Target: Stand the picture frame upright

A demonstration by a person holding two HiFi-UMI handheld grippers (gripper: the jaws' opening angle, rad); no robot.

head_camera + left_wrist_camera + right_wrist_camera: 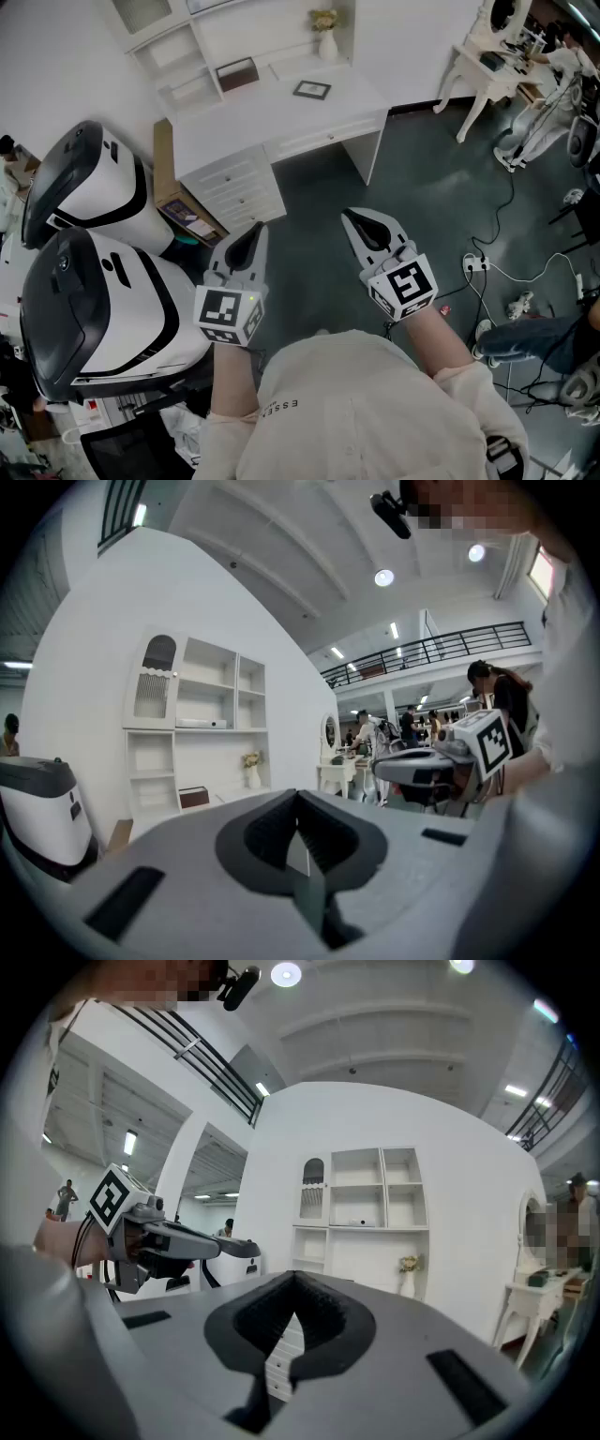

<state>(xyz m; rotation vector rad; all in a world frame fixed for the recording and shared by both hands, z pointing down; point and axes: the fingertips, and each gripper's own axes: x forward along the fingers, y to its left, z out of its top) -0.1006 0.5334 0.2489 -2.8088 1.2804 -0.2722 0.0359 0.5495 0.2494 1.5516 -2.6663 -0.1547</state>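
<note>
My left hand-held gripper [249,242] and my right hand-held gripper [364,227] are held out in front of me over the dark floor [422,178]. They are side by side with a gap between them. Each has its jaws pressed together with nothing between them. Both point toward the white table [244,127] ahead and are well short of it.

The picture frame [311,90] lies flat on the tabletop toward its right end, clear of both tools. Behind it, against the wall, stands a white vase [327,44] with pale flowers. Left of the frame, a small brown-faced thing [236,73] stands at the foot of the shelf unit [173,56] on the table; I cannot tell what it is. To my left, two white-and-black machines [94,281] stand on the floor beside the table's drawers [234,192].
</note>
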